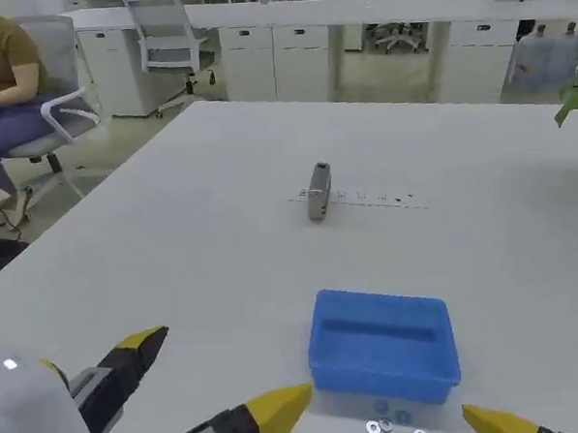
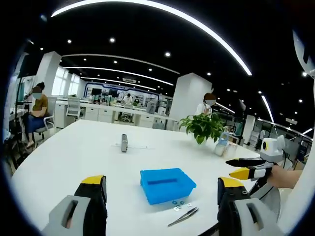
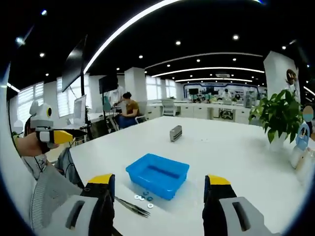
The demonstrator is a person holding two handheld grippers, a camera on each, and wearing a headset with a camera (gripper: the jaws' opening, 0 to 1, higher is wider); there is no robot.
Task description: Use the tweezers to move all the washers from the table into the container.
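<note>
Blue plastic container (image 2: 166,184) sits on the white table (image 2: 74,157) straight ahead of the left gripper (image 2: 162,181), centred between its two jaws, which stand spread wide and grasp nothing. A few washers (image 2: 181,204) lie loose on the table just on the near side of the container, toward the right-hand jaw. Tweezers (image 2: 183,216) lie flat nearer still, untouched, long axis slanting from the jaw gap up toward the right-hand jaw. From the right gripper (image 3: 158,179), jaws likewise spread and empty, the tweezers (image 3: 132,206) lie just beside the left-hand jaw, long axis slanting across the gap, split end apparently toward the washers (image 3: 142,197). The container (image 3: 157,174) lies beyond them, between the jaws.
</note>
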